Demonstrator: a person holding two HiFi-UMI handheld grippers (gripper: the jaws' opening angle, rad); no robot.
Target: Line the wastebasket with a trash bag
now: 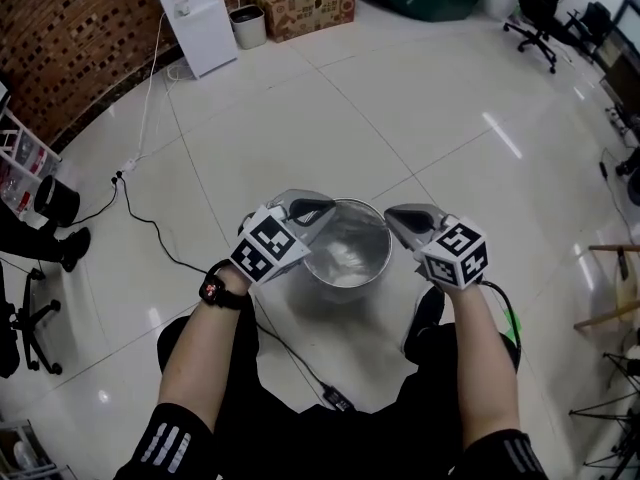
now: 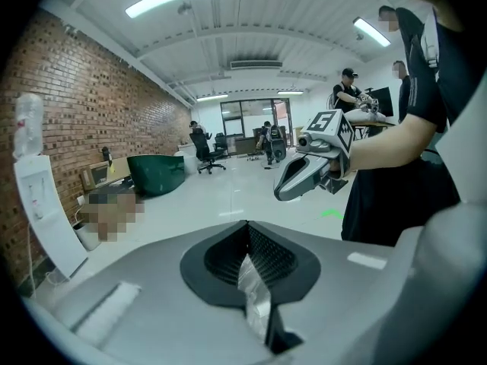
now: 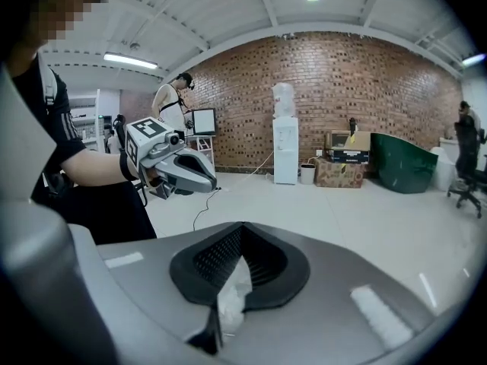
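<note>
A round silver wastebasket (image 1: pixel 350 273) stands on the tiled floor just in front of me, with a clear trash bag (image 1: pixel 345 240) stretched over its mouth. My left gripper (image 1: pixel 320 209) is at the basket's left rim and my right gripper (image 1: pixel 393 217) at its right rim, the two facing each other. In the left gripper view the left gripper (image 2: pixel 246 233) is shut on a strip of clear bag film (image 2: pixel 256 299), with the right gripper (image 2: pixel 304 175) across from it. The right gripper (image 3: pixel 242 233) likewise pinches bag film (image 3: pixel 230 301), and the left gripper (image 3: pixel 181 170) shows opposite.
A black cable (image 1: pixel 150 240) runs over the floor to my left. At the back stand a white water dispenser (image 1: pixel 195 13), a small bin (image 1: pixel 247 26), cardboard boxes (image 1: pixel 305 8) and an office chair (image 1: pixel 540 18). A wooden stool (image 1: pixel 612 288) is at the right.
</note>
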